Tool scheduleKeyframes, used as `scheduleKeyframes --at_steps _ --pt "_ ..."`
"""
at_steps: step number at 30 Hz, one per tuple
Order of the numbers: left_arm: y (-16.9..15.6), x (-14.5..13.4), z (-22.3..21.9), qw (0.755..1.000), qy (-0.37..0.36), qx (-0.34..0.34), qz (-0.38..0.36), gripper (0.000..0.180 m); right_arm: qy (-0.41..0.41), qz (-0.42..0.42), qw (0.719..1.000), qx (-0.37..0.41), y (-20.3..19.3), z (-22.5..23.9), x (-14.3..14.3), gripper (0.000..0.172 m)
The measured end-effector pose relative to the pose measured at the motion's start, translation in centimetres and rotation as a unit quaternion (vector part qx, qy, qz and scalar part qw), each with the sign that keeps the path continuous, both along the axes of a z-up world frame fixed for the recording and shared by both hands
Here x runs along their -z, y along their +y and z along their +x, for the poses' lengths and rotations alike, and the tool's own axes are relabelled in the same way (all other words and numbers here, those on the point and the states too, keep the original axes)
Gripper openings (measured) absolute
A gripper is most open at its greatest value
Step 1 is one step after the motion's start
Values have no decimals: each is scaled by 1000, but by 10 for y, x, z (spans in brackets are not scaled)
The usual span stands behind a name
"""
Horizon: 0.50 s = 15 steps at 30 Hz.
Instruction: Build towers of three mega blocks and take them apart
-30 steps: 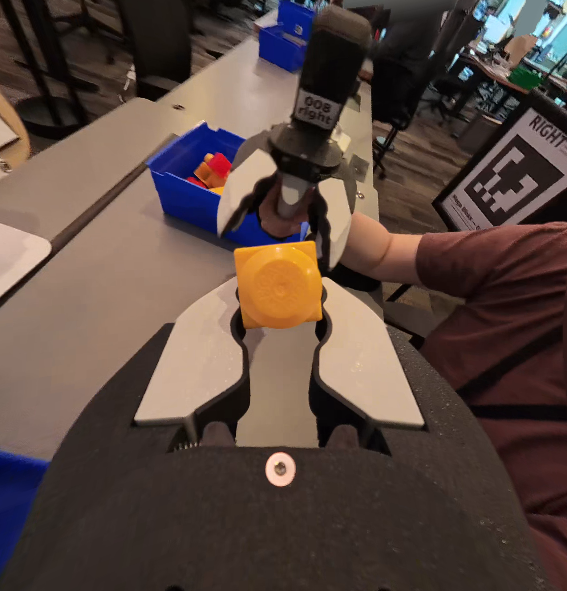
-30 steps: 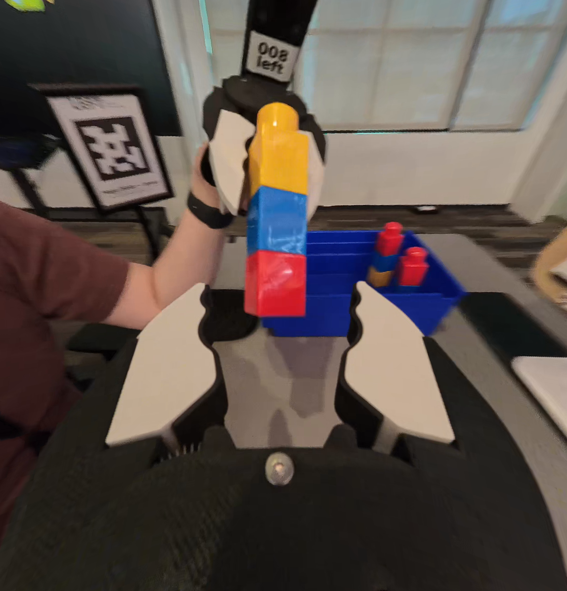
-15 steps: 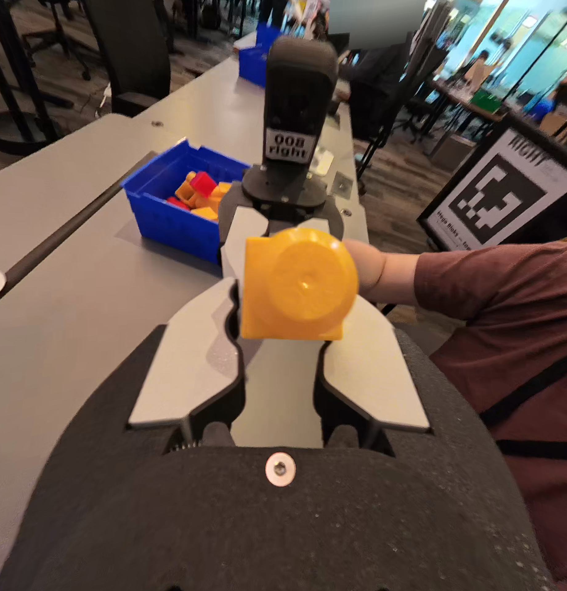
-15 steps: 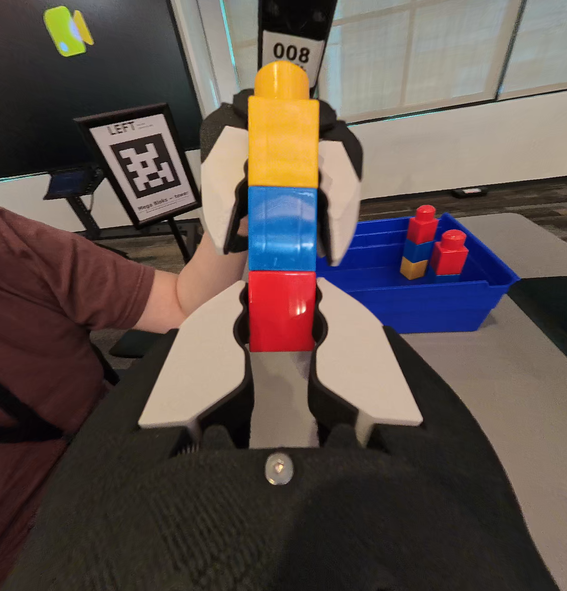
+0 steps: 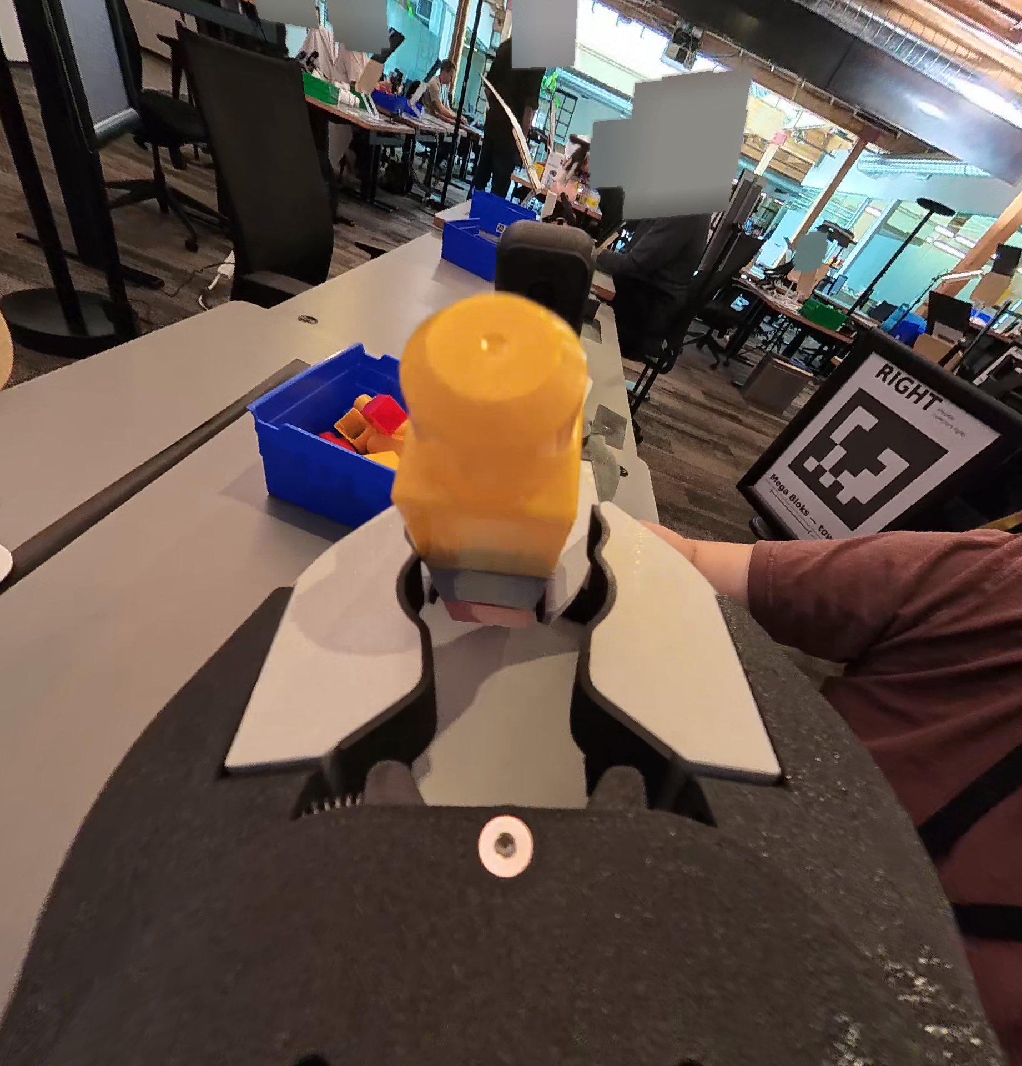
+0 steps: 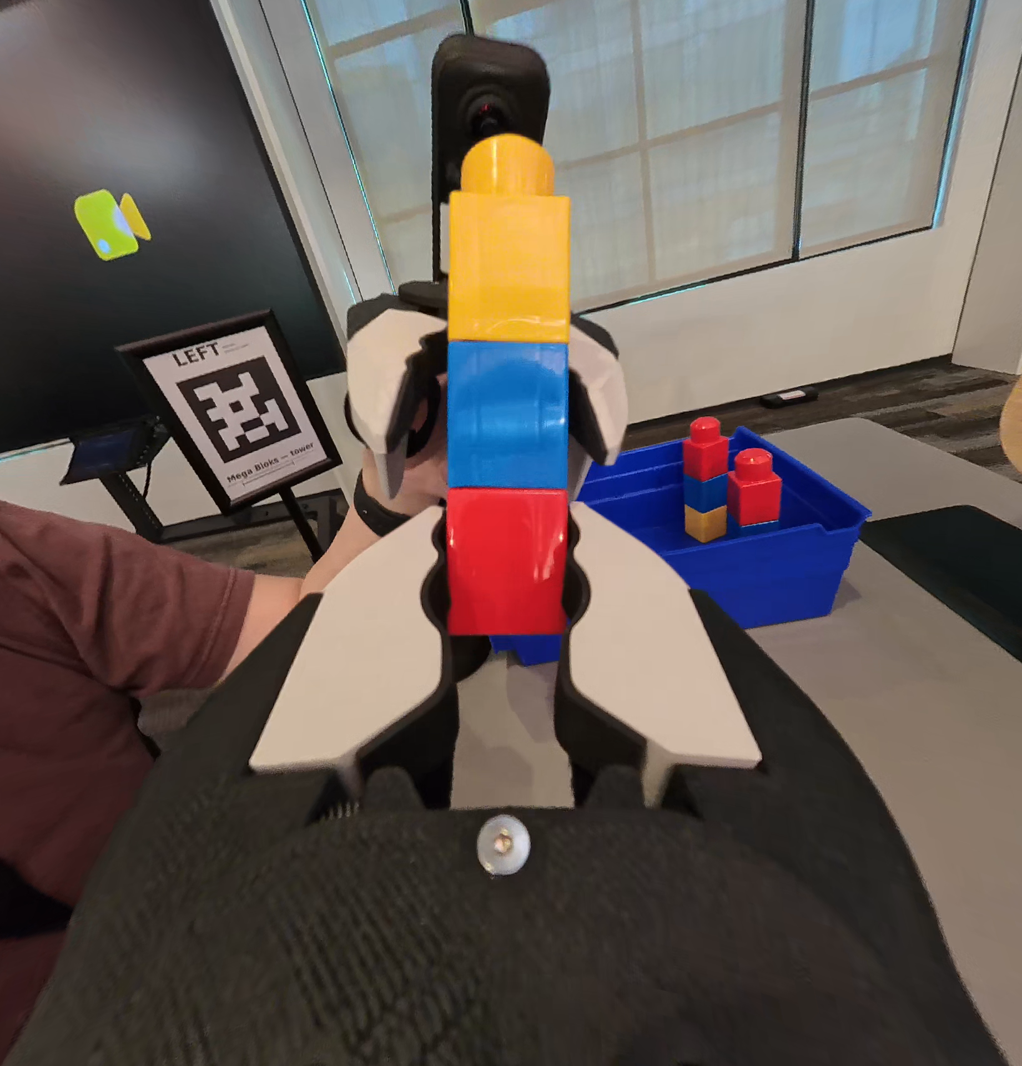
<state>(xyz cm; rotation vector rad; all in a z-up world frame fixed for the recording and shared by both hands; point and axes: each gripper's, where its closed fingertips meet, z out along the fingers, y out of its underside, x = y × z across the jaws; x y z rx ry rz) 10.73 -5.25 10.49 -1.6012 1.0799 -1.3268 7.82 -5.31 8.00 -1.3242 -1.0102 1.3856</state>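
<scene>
- Holding a three-block tower [image 6: 507,404] upright in mid-air above the grey table [image 5: 122,577], we are gripping it with the right gripper [image 6: 505,568], whose fingers [image 6: 376,623] are pinching the red bottom block [image 6: 505,562] from both sides.
- We are keeping the left gripper [image 5: 505,568] on the far side of the tower, its jaws spread around the blue middle block [image 6: 507,415]; its fingertips [image 6: 390,415] are standing clear of the plastic, so it is not gripping.
- We are seeing the tower's long axis running vertically: red at the base, blue in the middle, yellow top block [image 6: 508,265] crowned by its round stud.
- We are judging that the coming move turns on this: the tower is lying straight ahead of both grippers, between them, with the right nearer the base and the left level with the blue block, so the two are stacked along one axis.
- We are noting a blue bin of finished stacks [image 6: 785,554] behind the tower and a blue bin of loose blocks [image 5: 318,450] on the table.
</scene>
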Motion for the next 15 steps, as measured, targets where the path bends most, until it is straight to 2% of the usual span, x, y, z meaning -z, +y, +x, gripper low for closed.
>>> scheduleKeyframes --at_steps 6,11,14,15 --pt "6 -1 3 1000 -25 -5 -7 43 9 -7 1000 1 3 4 -3 36" --pt "7 -1 4 1000 -16 -8 12 38 11 -1 1000 3 4 5 -3 36" --pt "7 -1 2 1000 -8 -13 23 37 0 8 1000 24 10 8 -2 48" --pt "7 -1 1 1000 -8 -14 24 37 -3 8 1000 23 10 9 -1 47"
